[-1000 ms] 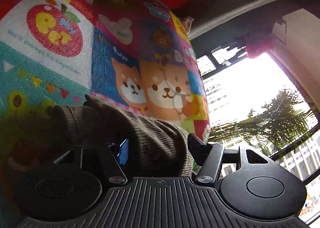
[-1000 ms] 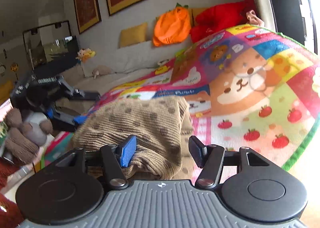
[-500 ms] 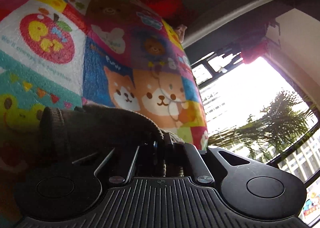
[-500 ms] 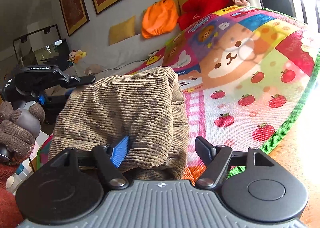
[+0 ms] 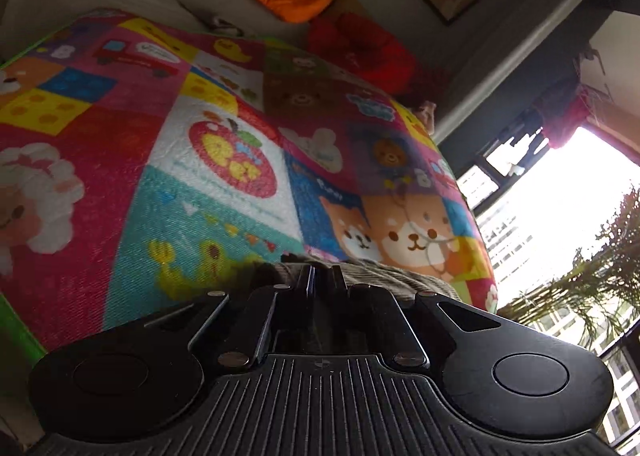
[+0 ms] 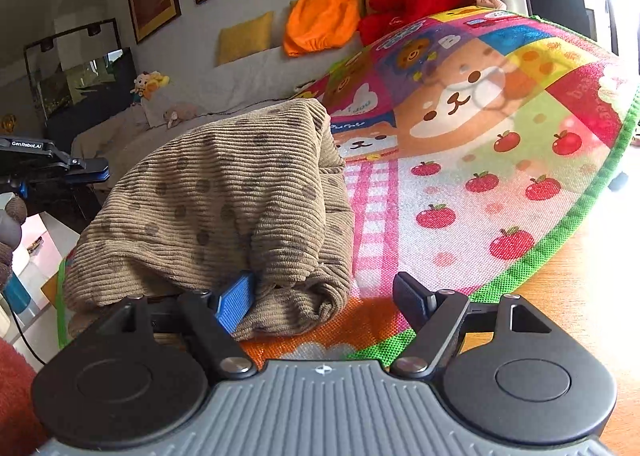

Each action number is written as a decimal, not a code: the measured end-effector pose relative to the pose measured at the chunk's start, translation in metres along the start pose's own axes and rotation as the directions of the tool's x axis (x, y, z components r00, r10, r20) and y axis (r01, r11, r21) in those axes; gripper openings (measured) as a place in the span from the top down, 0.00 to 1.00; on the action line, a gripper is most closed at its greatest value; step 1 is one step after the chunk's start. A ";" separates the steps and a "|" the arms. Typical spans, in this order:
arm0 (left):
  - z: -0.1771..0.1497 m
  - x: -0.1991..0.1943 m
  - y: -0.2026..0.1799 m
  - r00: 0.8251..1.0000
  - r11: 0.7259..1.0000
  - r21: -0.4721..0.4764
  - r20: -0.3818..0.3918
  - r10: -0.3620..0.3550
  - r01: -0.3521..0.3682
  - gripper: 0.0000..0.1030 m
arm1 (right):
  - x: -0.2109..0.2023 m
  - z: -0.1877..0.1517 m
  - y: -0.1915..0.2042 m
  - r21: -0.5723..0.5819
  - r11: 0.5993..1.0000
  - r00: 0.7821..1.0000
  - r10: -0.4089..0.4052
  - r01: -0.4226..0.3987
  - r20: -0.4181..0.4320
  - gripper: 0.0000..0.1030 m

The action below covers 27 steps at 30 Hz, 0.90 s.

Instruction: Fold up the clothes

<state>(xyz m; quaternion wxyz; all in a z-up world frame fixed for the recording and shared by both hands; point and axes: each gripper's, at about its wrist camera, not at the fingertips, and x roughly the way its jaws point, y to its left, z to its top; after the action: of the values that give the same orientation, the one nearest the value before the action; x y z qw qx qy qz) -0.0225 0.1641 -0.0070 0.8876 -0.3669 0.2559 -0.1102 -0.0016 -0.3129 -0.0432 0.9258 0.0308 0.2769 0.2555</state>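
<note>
— Where's the garment?

— It's a tan corduroy piece [image 6: 224, 200] with dark dots, bunched in a heap on the mat [image 6: 460, 184]. The mat lies on a wooden surface [image 6: 592, 296]. The heap's near corner sits just ahead of my right claw [image 6: 324, 296].

— And your claws?

— My right claw is spread wide. Its blue pad [image 6: 236, 302] touches the drooping fold at the heap's near end, and the other finger stands clear over the mat. My left claw [image 5: 322, 276] is pressed together. A strip of the same ribbed cloth [image 5: 380, 276] shows right at its tips, so I judge it's pinching an edge, though the fingers hide the contact itself.

— How will it handle?

— Soft and limp, I'd say. It slumps into rolls with no stiffness, so it'll sag from wherever I lift it. The ribs should give good grip, so slipping seems unlikely. It looks thick, so a doubled fold may fill the claw.

— Where would you take hold?

— At a single edge or corner, not the rolled bulge. On the right, that's the low hem by my blue pad.
</note>
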 end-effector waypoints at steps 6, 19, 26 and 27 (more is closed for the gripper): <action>-0.001 0.018 -0.006 0.982 0.984 -0.055 -0.069 -0.174 0.171 0.43 | 0.000 -0.003 0.005 -0.046 0.999 1.000 -0.029 0.029 -0.004 0.20; 0.007 0.057 -0.062 0.989 0.984 0.113 -0.066 -0.128 0.135 0.96 | -0.029 0.006 -0.007 -0.007 0.996 0.996 -0.085 0.085 0.033 0.19; -0.049 0.020 -0.045 0.984 0.989 0.122 -0.167 -0.068 0.089 0.96 | -0.044 0.023 -0.017 0.026 0.996 0.993 -0.090 0.089 0.082 0.19; -0.049 0.021 -0.042 0.981 0.989 0.106 -0.172 -0.086 0.105 0.96 | -0.045 0.027 -0.016 0.023 0.997 0.993 -0.078 0.076 0.091 0.19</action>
<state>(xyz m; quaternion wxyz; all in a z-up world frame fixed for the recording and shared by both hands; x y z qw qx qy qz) -0.0313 0.0971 -0.0142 0.8763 -0.3166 0.3046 -0.1974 -0.0124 -0.3464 -0.0011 0.9463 0.0408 0.2378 0.2151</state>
